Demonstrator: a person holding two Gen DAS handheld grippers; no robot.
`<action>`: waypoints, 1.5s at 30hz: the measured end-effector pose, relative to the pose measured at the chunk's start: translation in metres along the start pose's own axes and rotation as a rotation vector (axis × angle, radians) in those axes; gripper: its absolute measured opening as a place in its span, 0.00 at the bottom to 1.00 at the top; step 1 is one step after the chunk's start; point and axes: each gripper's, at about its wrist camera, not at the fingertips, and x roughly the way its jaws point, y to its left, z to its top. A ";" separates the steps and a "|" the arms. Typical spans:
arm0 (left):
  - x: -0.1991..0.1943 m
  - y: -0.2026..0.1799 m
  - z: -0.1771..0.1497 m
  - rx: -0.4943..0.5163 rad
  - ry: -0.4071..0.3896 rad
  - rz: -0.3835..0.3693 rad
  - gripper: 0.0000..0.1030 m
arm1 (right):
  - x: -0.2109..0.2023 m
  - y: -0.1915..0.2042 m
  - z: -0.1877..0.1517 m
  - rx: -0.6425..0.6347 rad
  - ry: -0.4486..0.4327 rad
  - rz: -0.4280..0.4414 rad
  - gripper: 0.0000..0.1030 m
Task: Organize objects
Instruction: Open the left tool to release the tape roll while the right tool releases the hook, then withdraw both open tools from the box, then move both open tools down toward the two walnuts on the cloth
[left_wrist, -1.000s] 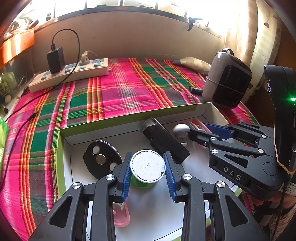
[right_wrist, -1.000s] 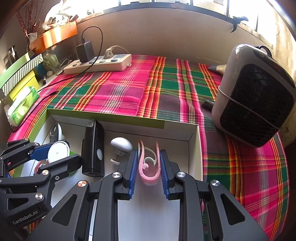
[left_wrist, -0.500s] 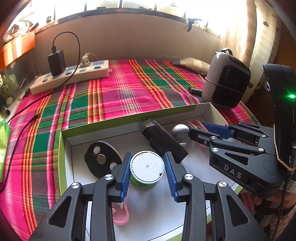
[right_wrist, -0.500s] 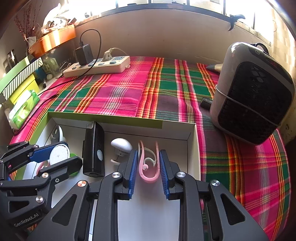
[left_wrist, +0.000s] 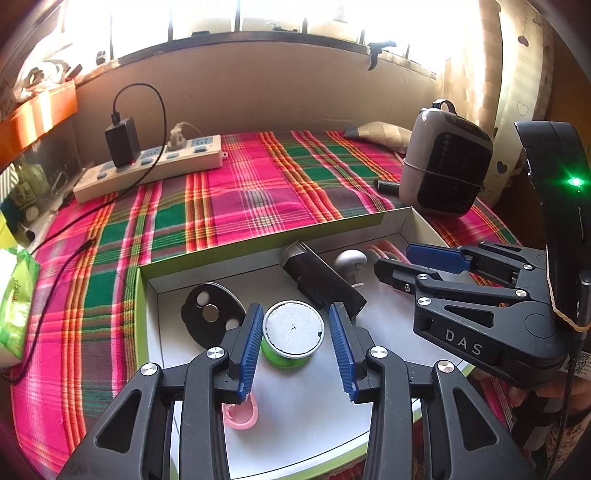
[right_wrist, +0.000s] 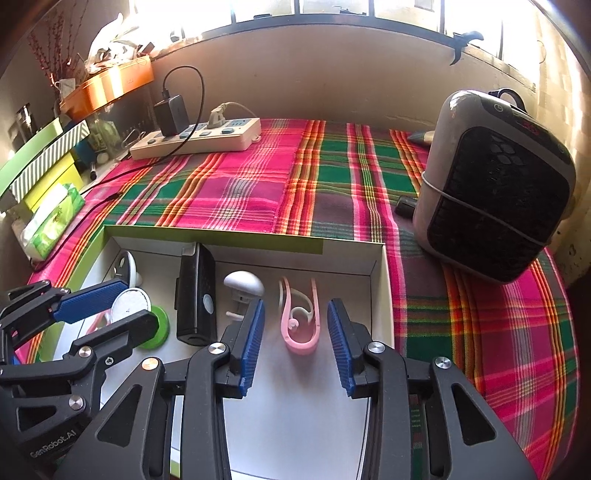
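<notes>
A white box with green rim (left_wrist: 236, 254) (right_wrist: 207, 232) lies on the plaid cloth. Inside it are a green spool with a white top (left_wrist: 292, 333) (right_wrist: 142, 314), a black rectangular device (left_wrist: 325, 282) (right_wrist: 195, 295), a white mushroom-shaped plug (left_wrist: 351, 260) (right_wrist: 243, 284), a pink clip (right_wrist: 299, 317), a black oval disc (left_wrist: 212, 314) and a small pink piece (left_wrist: 242, 413). My left gripper (left_wrist: 295, 350) is open, its jaws either side of the spool, not touching it. My right gripper (right_wrist: 295, 343) is open around the pink clip, apart from it.
A white power strip (left_wrist: 147, 166) (right_wrist: 199, 138) with a black charger and cable lies at the back. A grey-black heater (left_wrist: 447, 173) (right_wrist: 495, 203) stands at the right. A green tissue pack (left_wrist: 14, 306) (right_wrist: 51, 218) lies at the left edge.
Both grippers have opened wider and drawn back slightly. The spool and the pink clip stay in the box.
</notes>
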 end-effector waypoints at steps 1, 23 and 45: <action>-0.002 0.000 -0.001 0.000 -0.003 -0.004 0.34 | -0.001 0.000 0.000 0.001 -0.002 0.001 0.36; -0.045 -0.005 -0.026 0.010 -0.056 0.017 0.34 | -0.040 0.014 -0.023 0.001 -0.059 0.014 0.36; -0.080 0.014 -0.060 -0.050 -0.084 0.020 0.34 | -0.073 0.030 -0.056 0.002 -0.099 0.056 0.36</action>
